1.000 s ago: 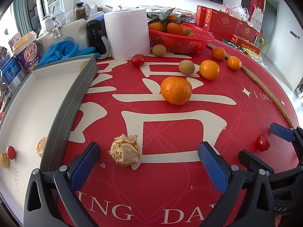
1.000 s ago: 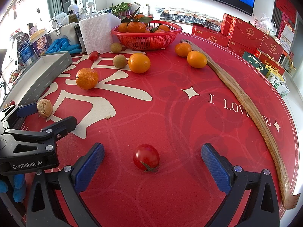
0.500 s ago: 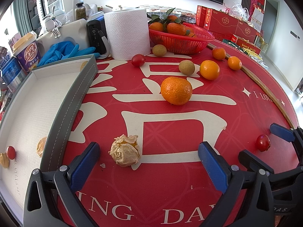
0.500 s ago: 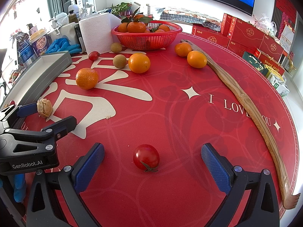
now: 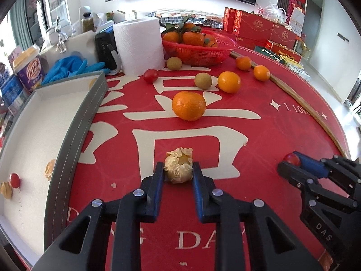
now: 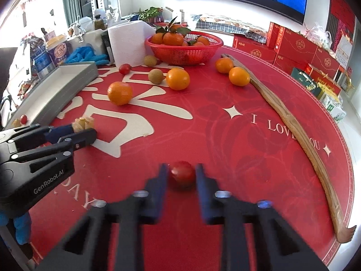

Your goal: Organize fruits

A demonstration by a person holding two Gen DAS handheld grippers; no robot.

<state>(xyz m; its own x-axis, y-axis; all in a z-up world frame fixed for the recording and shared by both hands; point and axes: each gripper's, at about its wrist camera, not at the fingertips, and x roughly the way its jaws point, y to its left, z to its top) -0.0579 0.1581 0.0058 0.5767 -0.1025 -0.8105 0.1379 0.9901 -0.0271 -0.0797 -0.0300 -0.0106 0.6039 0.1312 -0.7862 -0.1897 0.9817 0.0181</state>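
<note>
Left tongs (image 5: pixel 178 169) closing on a papery husked fruit (image 5: pixel 179 167), blue pads pressed against both of its sides, fruit resting on the red surface (image 5: pixel 259 140) over a cream character. Right tongs (image 6: pixel 181 174) clamped on a cherry tomato (image 6: pixel 182 174), pads touching left and right of it, tomato low on the surface; blurred in the right wrist view. In the left wrist view, seen again at far right as right tongs with the red tomato at their tip.

Grey tray (image 5: pixel 74 122) with a white floor lying along the left edge of the surface, holding one small red tomato (image 5: pixel 14 180) and some pale husked pieces near its lower end. Just ahead of the husked fruit, well apart, a large mandarin (image 5: pixel 189 105). Farther back: an orange (image 5: pixel 229 82) touching or just beside a brownish round fruit (image 5: pixel 203 80), a second brownish fruit (image 5: pixel 174 63) near the red basket (image 5: pixel 198 52), another cherry tomato (image 5: pixel 150 75) beside the paper towel roll (image 5: pixel 138 45), and two small oranges (image 5: pixel 261 72) next to a long wooden back scratcher (image 6: pixel 300 135) curving along the right side. Basket piled with leafy mandarins. Blue gloves (image 5: pixel 67 67) behind the tray. Red gift boxes (image 5: pixel 255 26) stacked in the background.
</note>
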